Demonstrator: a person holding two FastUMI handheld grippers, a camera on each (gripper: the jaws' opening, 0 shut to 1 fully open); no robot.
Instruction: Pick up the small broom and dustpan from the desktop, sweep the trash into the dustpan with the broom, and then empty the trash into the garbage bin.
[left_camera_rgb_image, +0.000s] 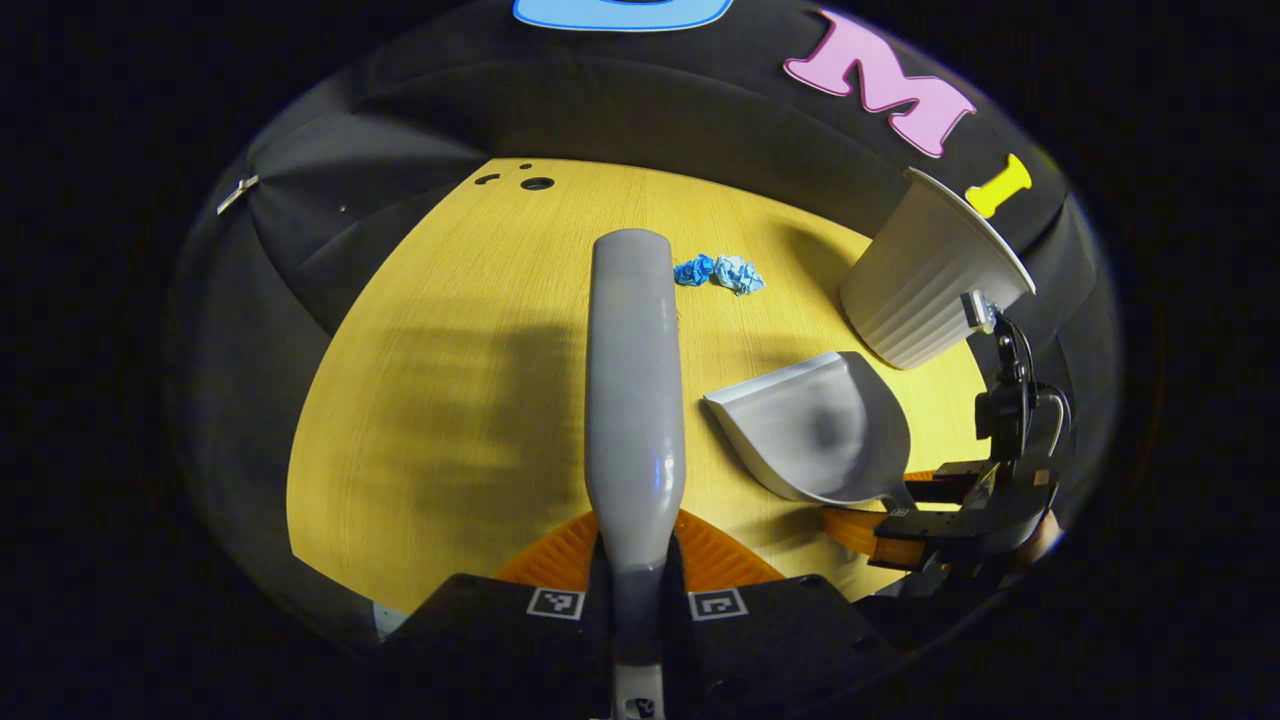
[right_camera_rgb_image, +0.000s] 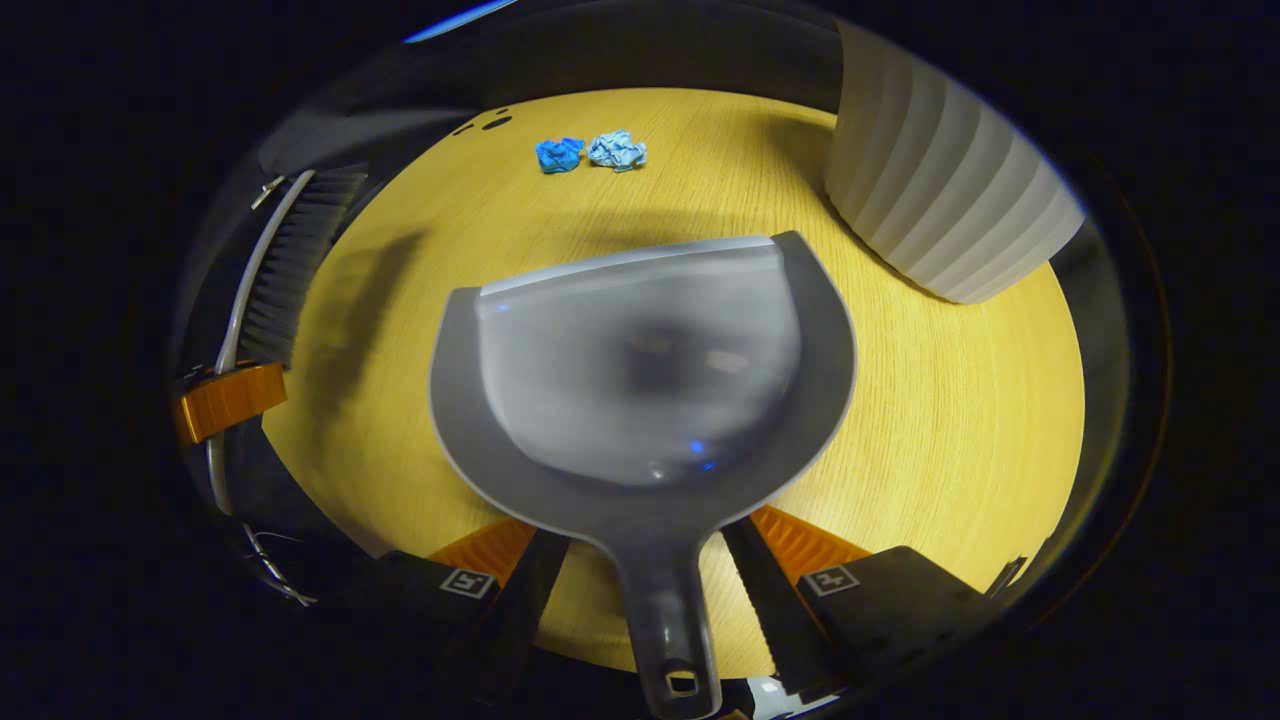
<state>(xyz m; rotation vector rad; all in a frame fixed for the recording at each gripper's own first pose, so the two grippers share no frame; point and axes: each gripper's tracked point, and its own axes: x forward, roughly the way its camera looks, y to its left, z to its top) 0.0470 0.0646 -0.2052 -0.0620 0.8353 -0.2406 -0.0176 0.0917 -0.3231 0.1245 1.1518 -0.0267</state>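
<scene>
My left tongs (left_camera_rgb_image: 637, 560) clench the grey plastic broom (left_camera_rgb_image: 634, 380); my right tongs (right_camera_rgb_image: 640, 560) grasp the grey plastic dustpan (right_camera_rgb_image: 645, 370). Two crumpled blue paper scraps (right_camera_rgb_image: 590, 153) lie near the wooden counter's (right_camera_rgb_image: 950, 420) far edge; a hard sweep could flick them off it.

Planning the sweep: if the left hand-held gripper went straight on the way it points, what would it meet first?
Probably the blue trash: the broom it holds points just left of the two crumpled balls on the desktop. Depth is unclear.
</scene>
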